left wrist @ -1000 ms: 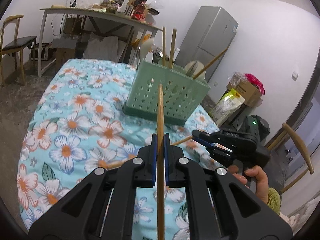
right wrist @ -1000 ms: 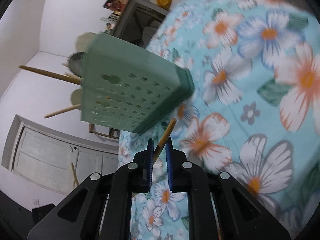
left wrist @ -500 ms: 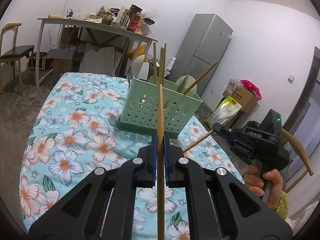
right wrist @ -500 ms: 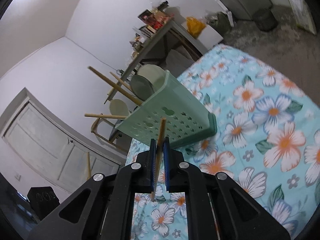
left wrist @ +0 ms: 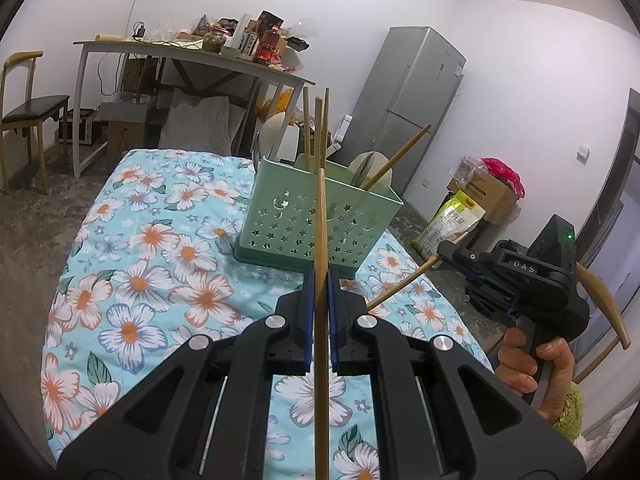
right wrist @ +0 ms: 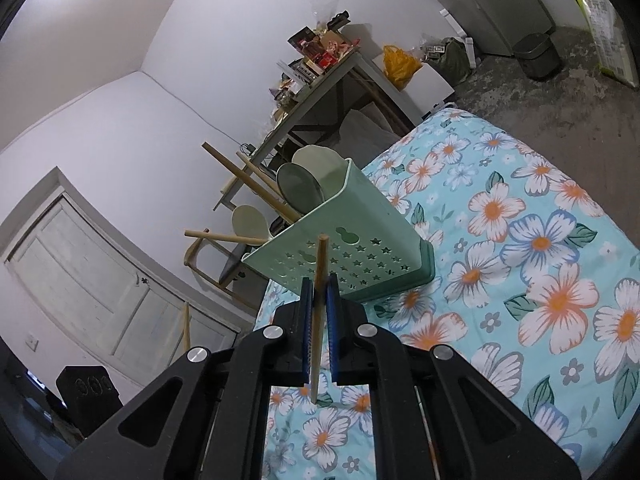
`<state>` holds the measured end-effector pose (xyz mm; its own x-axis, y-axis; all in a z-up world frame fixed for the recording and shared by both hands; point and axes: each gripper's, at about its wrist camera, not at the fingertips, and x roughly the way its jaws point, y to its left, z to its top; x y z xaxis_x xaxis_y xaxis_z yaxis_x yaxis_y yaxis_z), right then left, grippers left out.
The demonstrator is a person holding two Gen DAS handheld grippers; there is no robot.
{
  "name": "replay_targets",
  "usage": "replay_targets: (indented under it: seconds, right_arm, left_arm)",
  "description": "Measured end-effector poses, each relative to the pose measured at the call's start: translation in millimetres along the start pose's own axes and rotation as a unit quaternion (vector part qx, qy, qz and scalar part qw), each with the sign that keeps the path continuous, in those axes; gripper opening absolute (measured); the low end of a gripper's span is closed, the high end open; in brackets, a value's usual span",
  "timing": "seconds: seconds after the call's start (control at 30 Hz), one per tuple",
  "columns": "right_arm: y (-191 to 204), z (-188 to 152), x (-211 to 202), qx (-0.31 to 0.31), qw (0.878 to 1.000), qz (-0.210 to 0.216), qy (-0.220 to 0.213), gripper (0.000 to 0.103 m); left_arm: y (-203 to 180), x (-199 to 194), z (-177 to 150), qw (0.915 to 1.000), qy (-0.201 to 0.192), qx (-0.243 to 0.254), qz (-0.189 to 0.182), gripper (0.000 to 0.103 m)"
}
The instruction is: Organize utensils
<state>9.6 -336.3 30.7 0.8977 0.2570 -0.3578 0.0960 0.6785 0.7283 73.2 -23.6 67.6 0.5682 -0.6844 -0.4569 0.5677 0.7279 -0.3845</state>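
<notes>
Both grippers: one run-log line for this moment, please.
left gripper: shut on chopstick | right gripper: shut on second chopstick | green caddy: not yet loaded

Each tool is matte black plastic, with two broad angular arms pierced by triangular cut-outs and pinned with round silver screws. The left tool (left wrist: 321,300) and the right tool (right wrist: 320,304) both carry thin blue pads on the inner faces of their fingers. Seen from the left wrist, the right tool's housing bears raised letters "DAS" and a small green light. A fuzzy yellow-green sleeve (left wrist: 570,416) covers the wrist of the hand (left wrist: 532,368) below it.
</notes>
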Motion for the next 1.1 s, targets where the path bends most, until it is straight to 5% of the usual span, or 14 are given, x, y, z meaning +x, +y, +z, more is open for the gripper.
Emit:
replay_targets:
  seconds: [0.47, 1.1]
  right_arm:
    - [23, 12, -27, -0.051, 0.998, 0.003, -0.039, 0.007]
    - [30, 35, -62, -0.068, 0.993, 0.027, -0.090, 0.007]
  left_arm:
    - [-3, -11, 23, 0.9991, -0.039, 0.005, 0.013, 0.005]
    - [-48, -25, 142, 0.9743, -0.214, 0.055, -0.041, 0.005]
